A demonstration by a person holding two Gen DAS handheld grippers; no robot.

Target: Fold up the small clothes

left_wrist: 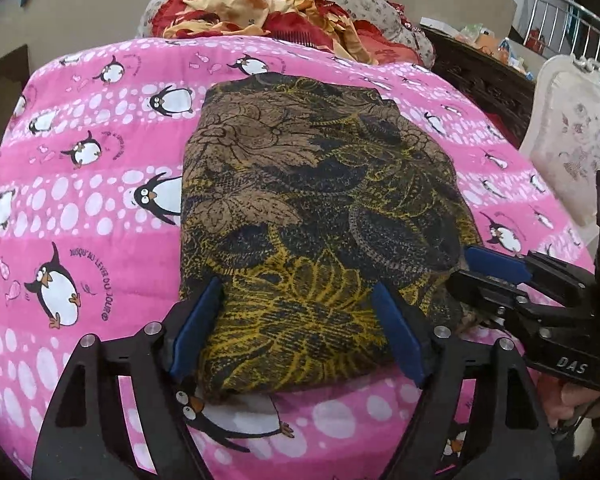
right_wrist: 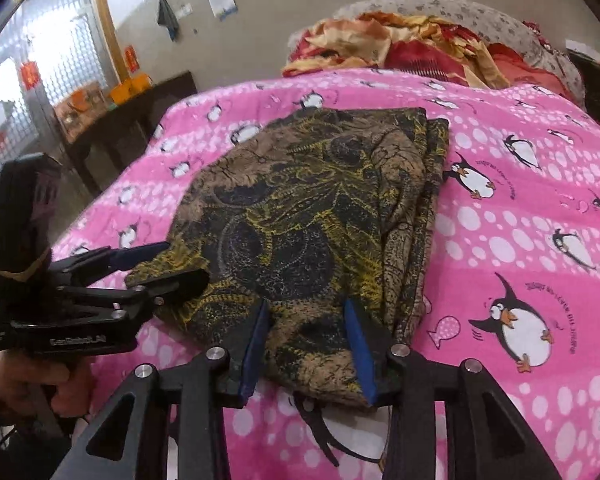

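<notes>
Just ahead of both parted grippers (left_wrist: 296, 304) (right_wrist: 306, 316), folded brown-and-yellow cloth (left_wrist: 320, 200)

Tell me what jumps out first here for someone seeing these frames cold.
The bright pink penguin-print quilt covering the bed grabs the eye first, with the folded brown, black and yellow floral-print cloth lying in its middle. The left gripper and right gripper, black with blue pads, sit open at the cloth's near edge. At the far end of the bed is a crumpled red and orange floral blanket.
</notes>
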